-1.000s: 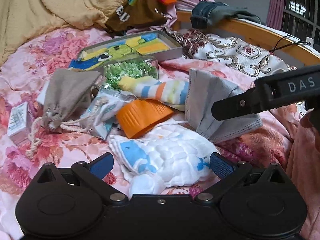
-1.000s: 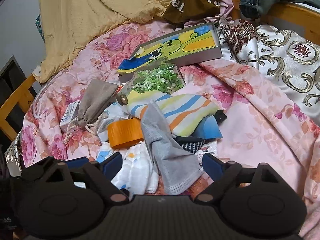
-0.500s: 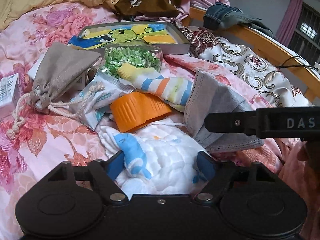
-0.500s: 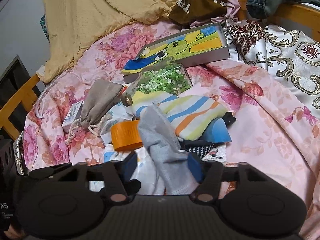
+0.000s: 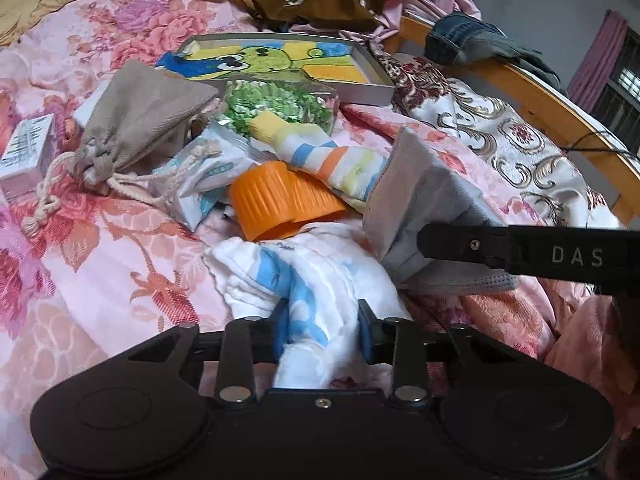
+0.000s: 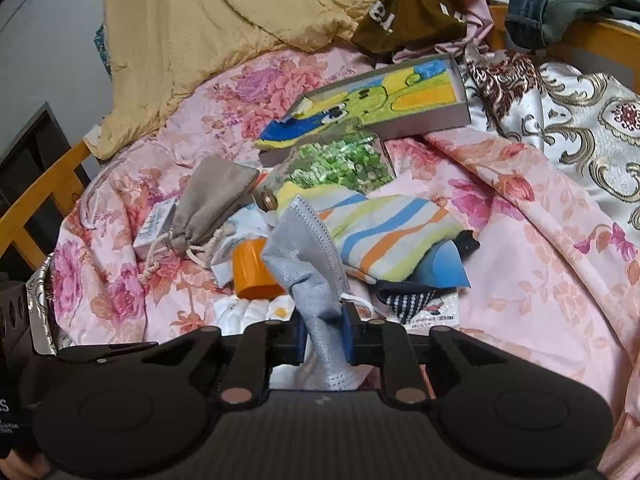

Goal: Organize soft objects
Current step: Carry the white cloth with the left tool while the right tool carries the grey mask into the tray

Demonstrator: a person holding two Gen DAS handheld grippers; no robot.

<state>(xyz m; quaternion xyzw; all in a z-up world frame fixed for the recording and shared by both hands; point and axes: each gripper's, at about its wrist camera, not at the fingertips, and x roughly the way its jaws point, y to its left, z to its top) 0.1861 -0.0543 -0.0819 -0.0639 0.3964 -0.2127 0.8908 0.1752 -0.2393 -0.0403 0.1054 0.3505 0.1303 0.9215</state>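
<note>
A white quilted cloth with blue print (image 5: 332,276) lies bunched on the flowered bedspread (image 5: 100,264). My left gripper (image 5: 322,330) is closing on it, and both blue pads press into the fold. A grey face mask (image 6: 308,248) rises crumpled from the pile. My right gripper (image 6: 324,334) is closing too, and its pads squeeze the mask's lower end. In the left wrist view the grey mask (image 5: 416,188) runs under one black finger (image 5: 460,240) of the right gripper. A striped sock (image 6: 392,232) lies just behind the mask.
Near the held items sit an orange ribbed cap (image 5: 280,204), a grey drawstring pouch (image 5: 140,120), a bag of green bits (image 5: 280,104), a cartoon picture box (image 5: 280,64) and a small white carton (image 5: 24,152). A wooden bed rail (image 5: 560,112) bounds the right; a yellow blanket (image 6: 220,20) is heaped behind.
Both pairs of jaws have come in from wide open, the left onto the white cloth and the right onto the grey mask. The left gripper has rolled a little; neither hand has shifted.
</note>
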